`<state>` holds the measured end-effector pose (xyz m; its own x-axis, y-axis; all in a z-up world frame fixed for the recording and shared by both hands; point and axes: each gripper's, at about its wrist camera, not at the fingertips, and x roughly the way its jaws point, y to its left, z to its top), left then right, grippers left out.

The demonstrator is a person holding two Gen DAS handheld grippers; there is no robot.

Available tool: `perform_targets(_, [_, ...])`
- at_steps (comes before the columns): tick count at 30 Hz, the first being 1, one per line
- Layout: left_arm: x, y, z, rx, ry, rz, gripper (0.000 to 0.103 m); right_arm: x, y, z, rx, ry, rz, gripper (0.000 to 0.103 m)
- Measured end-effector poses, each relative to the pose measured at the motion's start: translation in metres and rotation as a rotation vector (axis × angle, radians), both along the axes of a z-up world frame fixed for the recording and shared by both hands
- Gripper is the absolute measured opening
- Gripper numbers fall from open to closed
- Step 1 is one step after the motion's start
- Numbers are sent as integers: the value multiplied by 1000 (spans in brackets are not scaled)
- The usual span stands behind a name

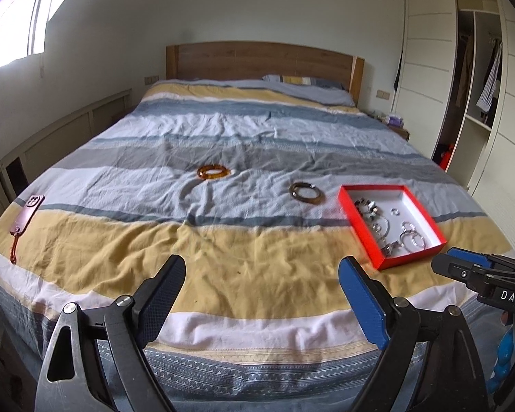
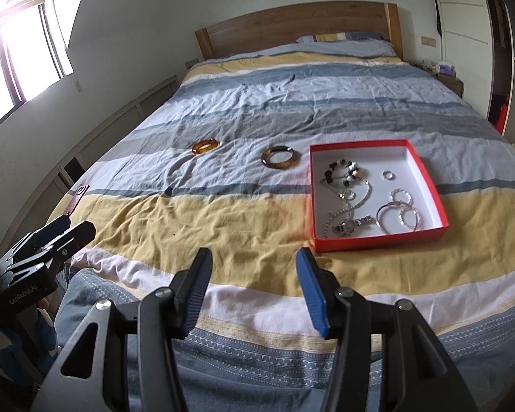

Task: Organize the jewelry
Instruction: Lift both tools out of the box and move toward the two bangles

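Seemingly between pickups, both the left hand-held gripper (image 1: pixel 261 285) and right hand-held gripper (image 2: pixel 254 274) hang released and empty, so next comes grasping the dark brown bangle (image 2: pixel 280 158) just left of the shallow red cardboard box (image 2: pixel 429 175) on the striped bed (image 2: pixel 223 213)

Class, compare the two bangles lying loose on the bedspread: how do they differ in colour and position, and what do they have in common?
The amber bangle is a clear orange-brown; the dark bangle is a mottled deep brown with lighter patches. The amber bangle lies further from the red box; the dark bangle lies just beside the box's left wall. Both lie flat on the bedspread, outside the box and clear of both grippers.
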<state>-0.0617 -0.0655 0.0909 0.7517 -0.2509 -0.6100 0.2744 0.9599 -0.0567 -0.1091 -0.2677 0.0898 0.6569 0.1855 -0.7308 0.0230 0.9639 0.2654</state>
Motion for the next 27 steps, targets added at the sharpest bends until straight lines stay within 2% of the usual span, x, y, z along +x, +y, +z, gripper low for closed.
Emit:
perform_targets(18, [56,23,-59,63,170,31,89,58,5,-51,42,99,89,49])
perform_targets(27, [88,48,-88,126,269,105,89,95,23,-68,75,102,196,49])
